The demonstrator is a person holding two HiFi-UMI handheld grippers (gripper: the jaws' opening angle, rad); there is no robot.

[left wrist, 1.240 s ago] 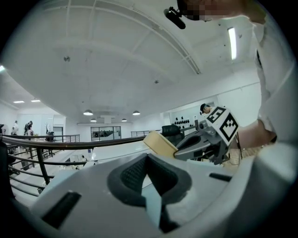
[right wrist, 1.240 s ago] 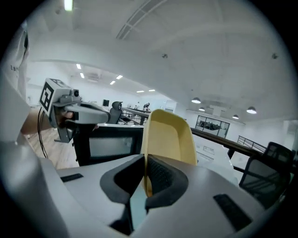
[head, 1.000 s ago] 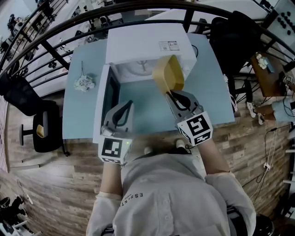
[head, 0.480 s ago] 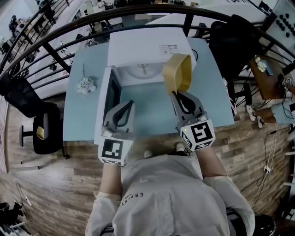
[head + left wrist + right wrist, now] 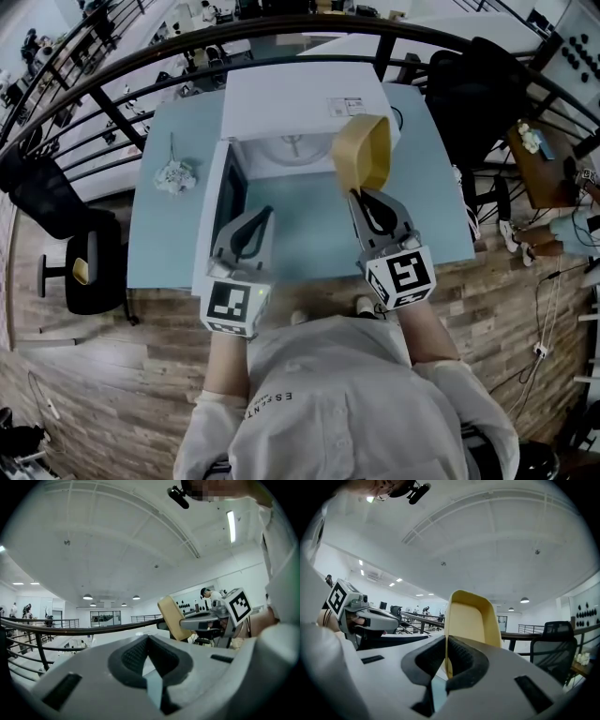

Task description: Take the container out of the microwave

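Observation:
The yellow container (image 5: 362,150) hangs tilted on its side in front of the white microwave (image 5: 300,94), outside its cavity. My right gripper (image 5: 355,193) is shut on the container's rim; in the right gripper view the container (image 5: 471,616) stands up from the pinched jaws of that gripper (image 5: 446,638). The microwave door (image 5: 225,199) stands open to the left. My left gripper (image 5: 265,212) hovers beside the door, shut with nothing in it; in the left gripper view its tips (image 5: 147,637) meet, and the container (image 5: 171,617) shows to the right.
The microwave sits on a light-blue table (image 5: 164,234). A small white bunch of flowers (image 5: 173,172) lies on the table left of the microwave. A black chair (image 5: 84,258) stands left of the table and a dark railing (image 5: 141,66) runs behind it.
The right gripper has risen slightly and turned, bringing the container a little higher and more upright. The left gripper has stayed where it was.

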